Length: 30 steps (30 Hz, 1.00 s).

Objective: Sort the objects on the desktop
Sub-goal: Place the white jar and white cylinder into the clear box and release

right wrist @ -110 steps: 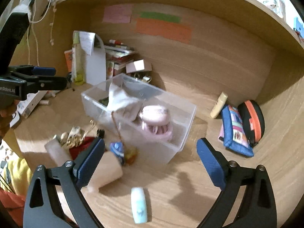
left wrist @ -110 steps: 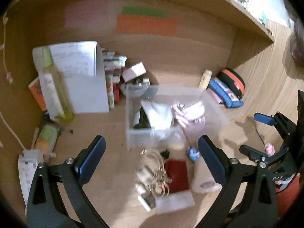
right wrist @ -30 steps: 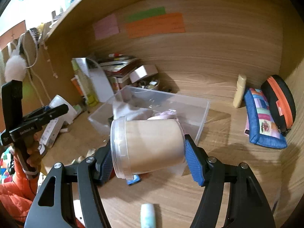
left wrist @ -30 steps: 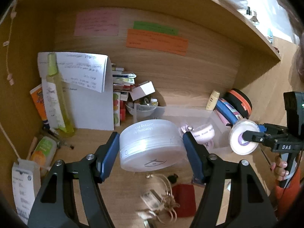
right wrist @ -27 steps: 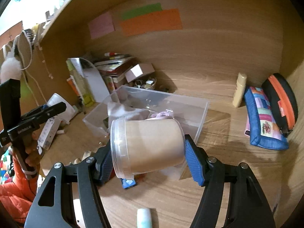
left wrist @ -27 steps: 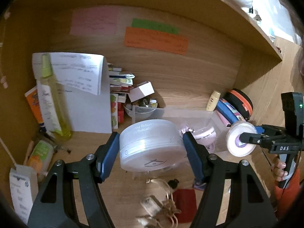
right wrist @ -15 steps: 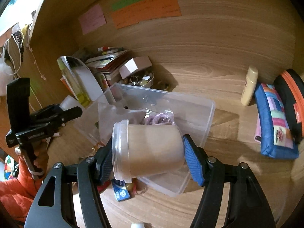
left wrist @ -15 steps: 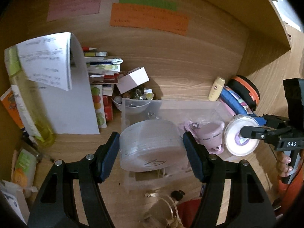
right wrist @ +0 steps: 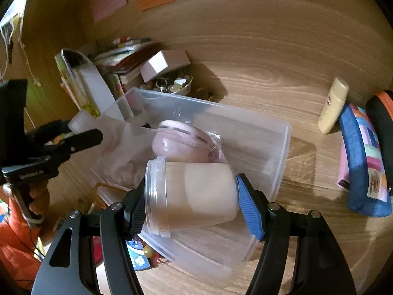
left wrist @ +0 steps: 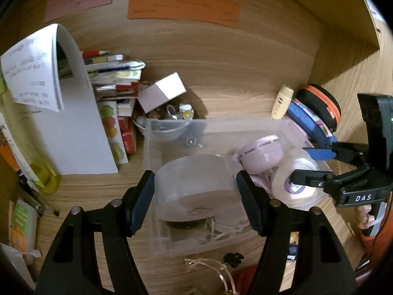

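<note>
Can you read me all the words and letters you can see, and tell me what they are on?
"DAS": white letters on the right hand-held gripper, seen from the left wrist.
Sticky notes on the back wall: writing too blurred.
Folded paper sheet: handwriting too blurred.
Round lidded tub: lettering unreadable.
Left hand-held gripper: label too blurred.
</note>
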### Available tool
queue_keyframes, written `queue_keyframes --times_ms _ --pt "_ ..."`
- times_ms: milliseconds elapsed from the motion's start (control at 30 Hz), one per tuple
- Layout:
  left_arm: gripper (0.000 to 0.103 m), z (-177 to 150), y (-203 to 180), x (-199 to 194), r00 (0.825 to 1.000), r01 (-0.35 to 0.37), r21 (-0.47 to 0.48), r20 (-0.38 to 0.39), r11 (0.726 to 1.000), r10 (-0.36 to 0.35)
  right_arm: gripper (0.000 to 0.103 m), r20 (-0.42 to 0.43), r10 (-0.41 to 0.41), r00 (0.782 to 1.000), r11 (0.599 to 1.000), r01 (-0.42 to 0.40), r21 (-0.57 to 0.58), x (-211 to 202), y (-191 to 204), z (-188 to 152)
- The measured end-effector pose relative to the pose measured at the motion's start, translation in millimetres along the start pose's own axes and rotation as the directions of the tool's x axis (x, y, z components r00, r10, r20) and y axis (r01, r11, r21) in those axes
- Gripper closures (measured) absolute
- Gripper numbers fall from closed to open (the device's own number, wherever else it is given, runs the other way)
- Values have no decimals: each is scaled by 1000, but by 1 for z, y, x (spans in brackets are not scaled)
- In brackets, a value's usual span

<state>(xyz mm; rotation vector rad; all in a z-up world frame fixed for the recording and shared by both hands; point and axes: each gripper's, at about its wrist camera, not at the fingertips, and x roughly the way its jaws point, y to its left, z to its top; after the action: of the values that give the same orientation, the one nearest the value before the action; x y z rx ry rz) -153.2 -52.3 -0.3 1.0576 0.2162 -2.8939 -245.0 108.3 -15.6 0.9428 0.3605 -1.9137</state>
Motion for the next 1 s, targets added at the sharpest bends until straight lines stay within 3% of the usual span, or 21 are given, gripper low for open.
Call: queue_keyframes --times_ms 267,433,567,633,733,800,1000 --pt "36 -4 -11 2 1000 -22 48 -7 999 23 40 4 -109 994 988 109 -108 3 25 -4" --pt "34 -3 -14 -4 1000 -31 56 3 998 31 38 3 -132 991 985 131 -116 -2 30 -5" --pt "30 -5 -18 -10 999 -35 58 9 998 35 24 31 -143 989 982 145 -119 -14 38 -10" --pt "29 -7 -20 -14 999 -37 62 14 997 36 21 53 -158 986 978 164 -133 -22 43 -13" --pt "22 -9 -22 -25 999 -39 67 28 997 37 20 73 -179 981 970 188 -154 -34 51 -17" --pt "12 -10 -24 -32 998 -40 65 41 997 38 18 81 -187 979 967 198 -159 -41 55 -19" --pt "7 -13 -19 -69 992 -70 49 109 996 64 17 119 -213 970 963 229 -144 -65 59 -30"
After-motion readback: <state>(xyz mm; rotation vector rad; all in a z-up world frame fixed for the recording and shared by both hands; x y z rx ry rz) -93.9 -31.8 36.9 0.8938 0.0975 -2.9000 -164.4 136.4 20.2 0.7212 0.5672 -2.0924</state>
